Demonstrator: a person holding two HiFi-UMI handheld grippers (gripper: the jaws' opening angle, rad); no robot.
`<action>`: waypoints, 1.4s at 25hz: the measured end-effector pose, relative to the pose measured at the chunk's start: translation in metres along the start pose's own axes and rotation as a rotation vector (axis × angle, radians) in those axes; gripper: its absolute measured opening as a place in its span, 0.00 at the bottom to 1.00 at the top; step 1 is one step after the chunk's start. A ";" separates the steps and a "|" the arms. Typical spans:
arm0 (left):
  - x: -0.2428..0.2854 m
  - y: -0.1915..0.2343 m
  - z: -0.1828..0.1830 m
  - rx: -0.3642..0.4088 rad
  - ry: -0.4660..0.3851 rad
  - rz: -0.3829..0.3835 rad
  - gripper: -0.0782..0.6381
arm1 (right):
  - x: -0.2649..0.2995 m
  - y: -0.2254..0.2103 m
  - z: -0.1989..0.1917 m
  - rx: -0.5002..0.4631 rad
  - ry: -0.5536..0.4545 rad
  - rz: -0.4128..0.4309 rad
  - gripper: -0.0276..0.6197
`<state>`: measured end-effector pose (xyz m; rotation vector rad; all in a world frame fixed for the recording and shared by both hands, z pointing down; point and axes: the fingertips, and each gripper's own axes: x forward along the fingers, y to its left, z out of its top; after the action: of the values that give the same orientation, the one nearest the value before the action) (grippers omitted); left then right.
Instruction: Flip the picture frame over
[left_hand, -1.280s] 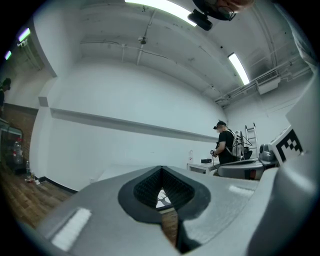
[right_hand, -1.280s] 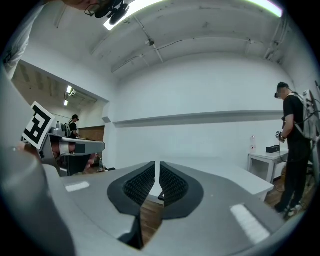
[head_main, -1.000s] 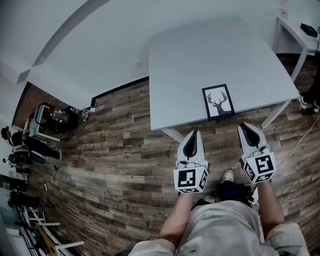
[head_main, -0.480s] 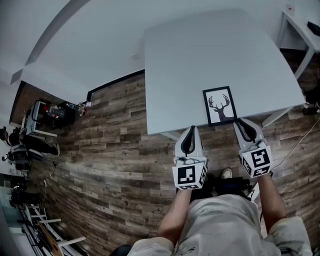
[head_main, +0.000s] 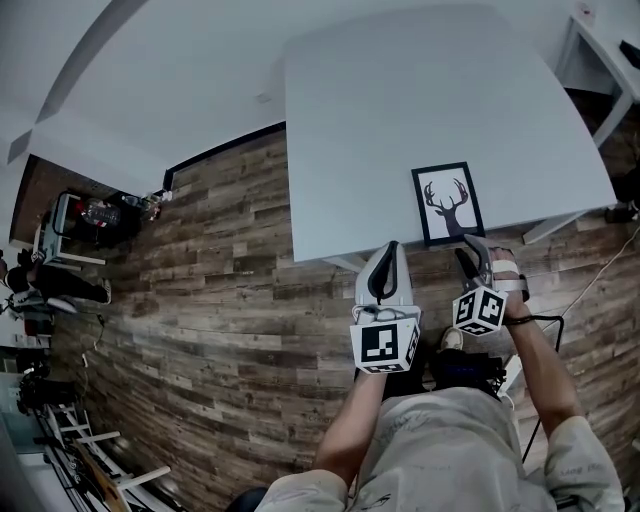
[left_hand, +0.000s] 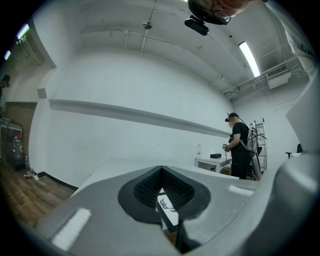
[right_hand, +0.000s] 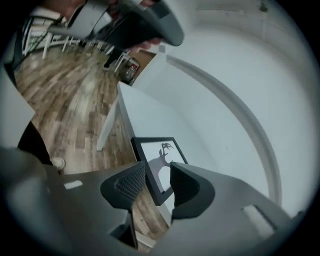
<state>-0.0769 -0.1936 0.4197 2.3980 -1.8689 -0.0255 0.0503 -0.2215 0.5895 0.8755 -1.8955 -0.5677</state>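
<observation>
Grey-white surface (head_main: 380, 120) fills most of my head view, and the picture frame (head_main: 448, 202) lies flat on it, deer print up, right at the near edge. As I judge it, I should take only the black near rim, squarely, then lift and turn it away from me. My right gripper (head_main: 466, 247) has its jaws slightly apart with that rim lined up in the gap; I can't tell whether they touch it. My left gripper (head_main: 389, 247) hangs just beside the surface's edge, jaws together and empty.
</observation>
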 end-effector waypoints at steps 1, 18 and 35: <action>0.001 0.000 -0.001 -0.001 0.001 -0.002 0.11 | 0.008 0.003 -0.003 -0.067 0.031 -0.019 0.31; -0.003 0.007 -0.004 -0.007 0.009 0.004 0.11 | 0.061 0.029 -0.020 -0.368 0.218 -0.093 0.31; -0.007 -0.002 -0.008 -0.013 0.010 -0.003 0.11 | 0.053 0.027 -0.025 -0.354 0.227 -0.157 0.22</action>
<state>-0.0765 -0.1859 0.4273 2.3875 -1.8549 -0.0256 0.0472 -0.2461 0.6492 0.8193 -1.4731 -0.8339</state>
